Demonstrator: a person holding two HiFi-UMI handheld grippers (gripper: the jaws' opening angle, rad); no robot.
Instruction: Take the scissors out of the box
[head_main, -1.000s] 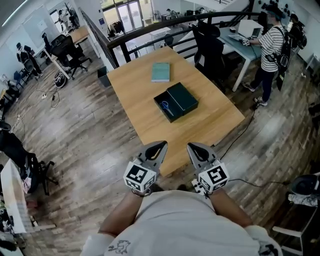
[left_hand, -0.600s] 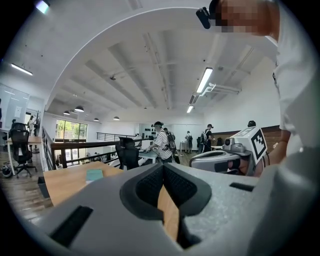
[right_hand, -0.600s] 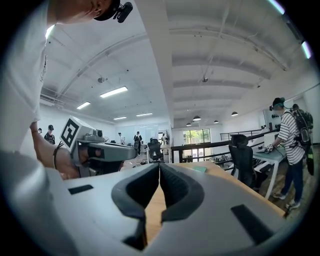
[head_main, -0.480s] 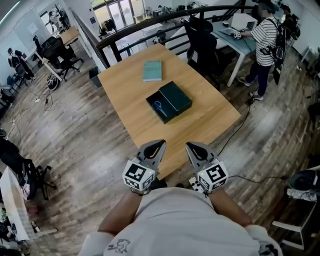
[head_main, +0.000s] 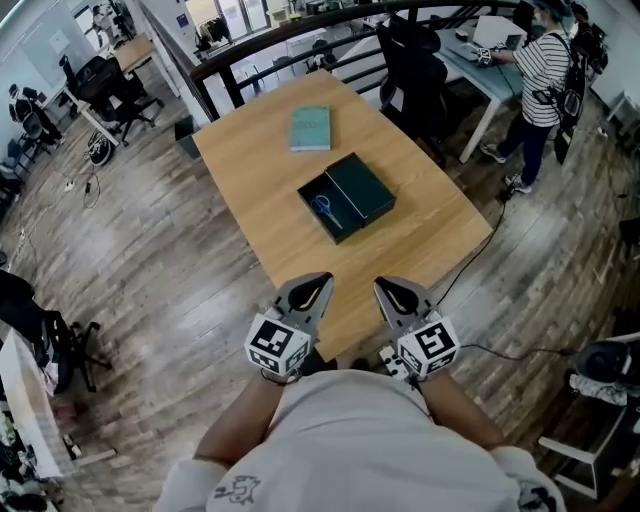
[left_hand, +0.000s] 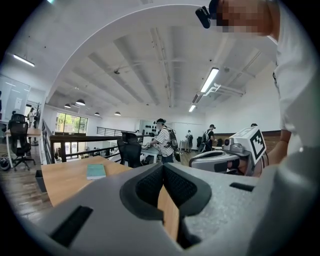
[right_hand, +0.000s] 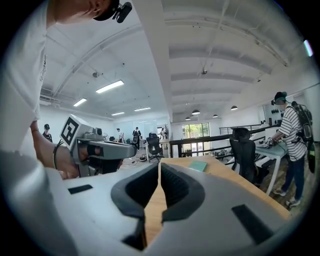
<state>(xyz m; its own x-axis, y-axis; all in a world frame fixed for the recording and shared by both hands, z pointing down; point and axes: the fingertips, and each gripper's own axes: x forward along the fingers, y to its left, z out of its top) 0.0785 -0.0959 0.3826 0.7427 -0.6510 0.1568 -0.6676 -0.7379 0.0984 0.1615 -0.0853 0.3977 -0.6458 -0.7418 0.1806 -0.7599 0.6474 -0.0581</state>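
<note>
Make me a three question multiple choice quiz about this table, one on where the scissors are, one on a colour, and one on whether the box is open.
1. Where are the scissors?
A: in a cup
B: inside the box
C: in a drawer

2. What colour are the scissors' handles?
A: red
B: yellow
C: blue

3. How is the box?
A: open, with its lid lying beside it on the table
B: closed, with the lid on
C: turned upside down

Answers:
1 B: the head view shows them lying on the floor of the box.
2 C: blue loops stand out against the dark inside.
3 A: the inside is uncovered and the lid sits next to it.
</note>
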